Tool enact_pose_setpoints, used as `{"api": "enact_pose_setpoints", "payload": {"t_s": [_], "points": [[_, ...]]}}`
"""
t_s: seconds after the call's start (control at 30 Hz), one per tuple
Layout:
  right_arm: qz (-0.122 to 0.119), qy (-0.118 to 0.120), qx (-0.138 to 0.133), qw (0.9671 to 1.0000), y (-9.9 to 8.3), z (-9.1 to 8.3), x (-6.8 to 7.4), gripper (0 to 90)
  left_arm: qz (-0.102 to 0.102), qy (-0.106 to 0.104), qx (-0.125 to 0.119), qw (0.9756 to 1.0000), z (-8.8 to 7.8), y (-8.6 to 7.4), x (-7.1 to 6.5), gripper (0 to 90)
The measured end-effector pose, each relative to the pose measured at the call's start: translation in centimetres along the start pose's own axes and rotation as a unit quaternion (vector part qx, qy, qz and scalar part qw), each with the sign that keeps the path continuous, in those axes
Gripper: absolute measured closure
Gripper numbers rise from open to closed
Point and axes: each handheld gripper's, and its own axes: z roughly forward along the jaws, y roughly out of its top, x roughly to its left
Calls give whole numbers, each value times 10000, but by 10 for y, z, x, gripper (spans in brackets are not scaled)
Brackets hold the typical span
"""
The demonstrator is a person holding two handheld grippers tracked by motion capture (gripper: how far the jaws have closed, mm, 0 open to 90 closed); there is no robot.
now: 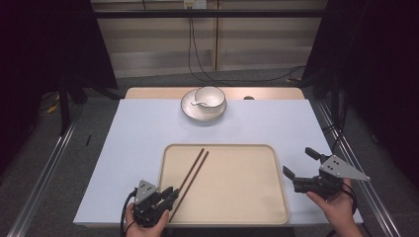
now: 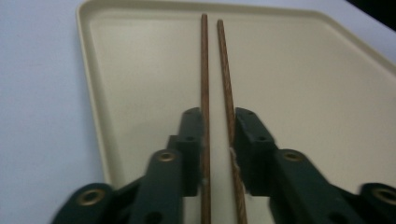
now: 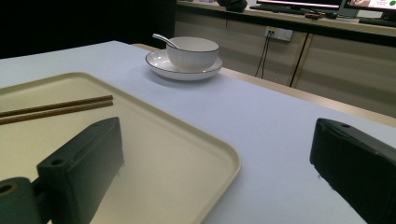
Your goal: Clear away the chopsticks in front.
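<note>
The left gripper (image 1: 170, 196) sits at the near left corner of the beige tray (image 1: 247, 197), held in the person's left hand (image 1: 143, 222). Its jaws stand narrow, flanking the near ends of the two brown chopsticks (image 2: 212, 84); actual contact with the sticks cannot be confirmed. The chopsticks lie side by side on the left part of the tray, running from the near left toward the far edge. The right gripper (image 1: 299, 163) is held just off the tray's near right corner by the right hand (image 1: 336, 207), jaws wide, nothing between them. At the table's far edge, a white bowl (image 1: 209, 97) holding a spoon (image 1: 198, 103) stands on a plate (image 1: 190, 111).
</note>
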Motion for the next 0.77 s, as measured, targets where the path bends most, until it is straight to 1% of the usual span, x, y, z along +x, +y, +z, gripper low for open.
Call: {"api": "enact_pose_setpoints", "payload": {"t_s": [0.03, 0.07, 0.1, 0.13, 0.17, 0.2, 0.27, 0.3, 0.33, 0.37, 0.4, 0.5, 0.53, 0.57, 0.63, 0.73, 0.77], "points": [[0, 0, 0, 10000, 0, 0, 0, 24, 0, 0, 0, 10000, 0, 0, 0, 521], [22, -15, -4, 10000, -1, 0, 0, 24, 2, -2, -190, 9998, 1, 2, 0, 521], [19, -12, 21, 10000, -1, -1, 1, 24, 36, -24, -282, 9996, 1, 5, 2, 472], [-2, -23, 19, 10000, -1, -2, 0, 24, -13, -37, -425, 9991, 2, 8, 3, 412], [31, 6, -23, 10000, -1, -2, 0, 24, 19, -16, -520, 9986, 2, 11, 4, 353], [29, 9, -47, 10000, 0, -3, 1, 24, 70, -34, -579, 9983, 2, 15, 4, 318], [-5, -2, -74, 10000, 2, -4, 1, 24, 78, -12, -706, 9975, 3, 24, 5, 286], [8, 21, -80, 10000, 2, -4, 1, 24, 143, -50, -760, 9970, 4, 29, 5, 253], [-10, -20, -65, 10000, 2, -4, 1, 23, 249, -62, -804, 9964, 4, 33, 6, 228], [-6, -36, -64, 10000, 3, -3, 2, 23, 257, -40, -848, 9961, 5, 37, 7, 207], [-11, -1, -44, 10000, 3, -2, 2, 24, 273, -71, -882, 9957, 5, 41, 7, 175], [-52, 1, -44, 10000, 3, -1, 2, 23, 268, -99, -981, 9948, 7, 48, 9, 152], [-66, -12, -39, 10000, 2, -1, 3, 24, 284, -119, -980, 9947, 8, 49, 9, 142], [-60, 3, -36, 10000, 2, -1, 3, 23, 293, -84, -973, 9948, 8, 51, 9, 135], [-39, 5, -25, 10000, 2, -1, 3, 24, 333, -121, -965, 9947, 10, 52, 9, 131], [-21, 37, -22, 10000, 2, 0, 2, 22, 331, -133, -969, 9947, 10, 53, 9, 124], [-11, 59, -3, 10000, 2, 0, 2, 22, 317, -125, -1008, 9943, 10, 53, 9, 122]]}}
